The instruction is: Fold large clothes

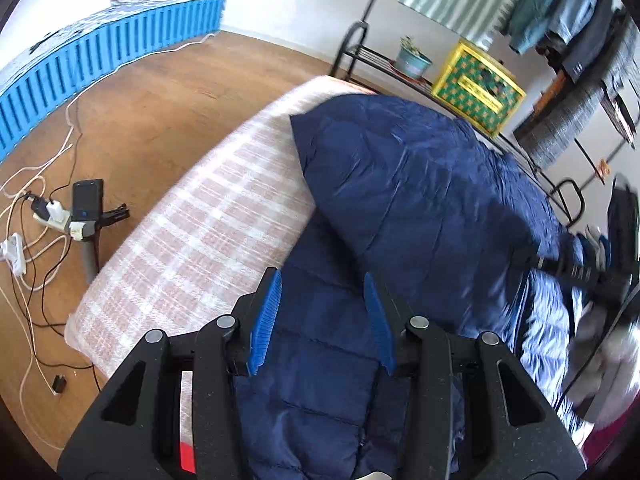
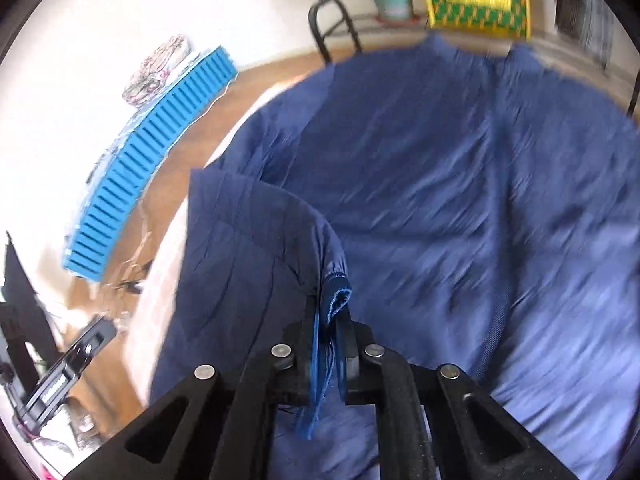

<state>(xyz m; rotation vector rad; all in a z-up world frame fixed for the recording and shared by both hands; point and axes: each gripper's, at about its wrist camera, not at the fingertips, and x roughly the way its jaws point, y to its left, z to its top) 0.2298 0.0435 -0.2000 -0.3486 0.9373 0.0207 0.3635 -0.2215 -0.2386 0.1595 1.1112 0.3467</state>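
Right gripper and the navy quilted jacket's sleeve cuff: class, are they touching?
Touching. The right wrist view shows the right gripper shut on the navy quilted jacket's sleeve cuff, fabric pinched between its fingers.

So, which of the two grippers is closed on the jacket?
The right gripper: its jaws pinch a blue edge of the navy jacket. The left gripper hangs over the jacket with its blue pads apart, holding nothing.

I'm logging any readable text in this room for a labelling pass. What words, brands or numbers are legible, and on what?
None can be read.
Yellow crate: a yellow label band with dark marks, too blurred to read in either view.
Dark phone-like device on the floor: no legible print.
Navy quilted jacket: no visible label or logo.
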